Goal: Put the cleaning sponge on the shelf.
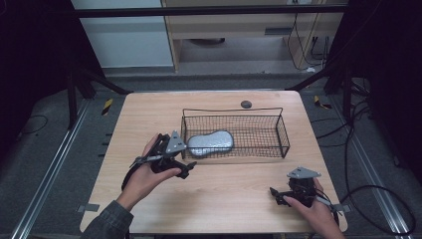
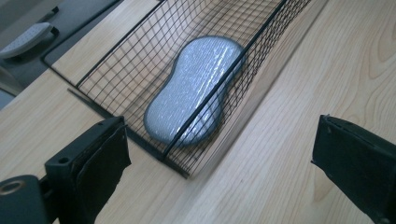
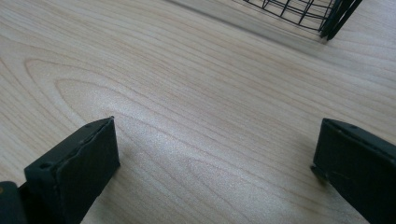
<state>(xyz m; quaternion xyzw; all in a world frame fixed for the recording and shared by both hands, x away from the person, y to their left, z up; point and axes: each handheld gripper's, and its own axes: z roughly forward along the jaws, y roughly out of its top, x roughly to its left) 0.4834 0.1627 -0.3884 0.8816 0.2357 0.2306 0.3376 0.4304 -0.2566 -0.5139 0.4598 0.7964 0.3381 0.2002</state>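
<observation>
A grey peanut-shaped sponge (image 1: pixel 210 142) lies in the left end of a black wire basket (image 1: pixel 259 115) on the wooden table. In the left gripper view the sponge (image 2: pixel 191 88) shows through the basket's mesh wall (image 2: pixel 261 42). My left gripper (image 1: pixel 185 168) hovers just outside the basket's front left corner, open, nothing between its jaws. My right gripper (image 1: pixel 276 193) rests near the table's front right, open and empty, above bare wood. The right gripper view catches a corner of the basket (image 3: pixel 322 14) at the top.
A small dark round disc (image 1: pixel 246 104) sits near the table's far edge behind the basket. Bare wood (image 1: pixel 224 189) lies between the two grippers. Cables trail on the floor at the right, and metal rails run along both sides of the table.
</observation>
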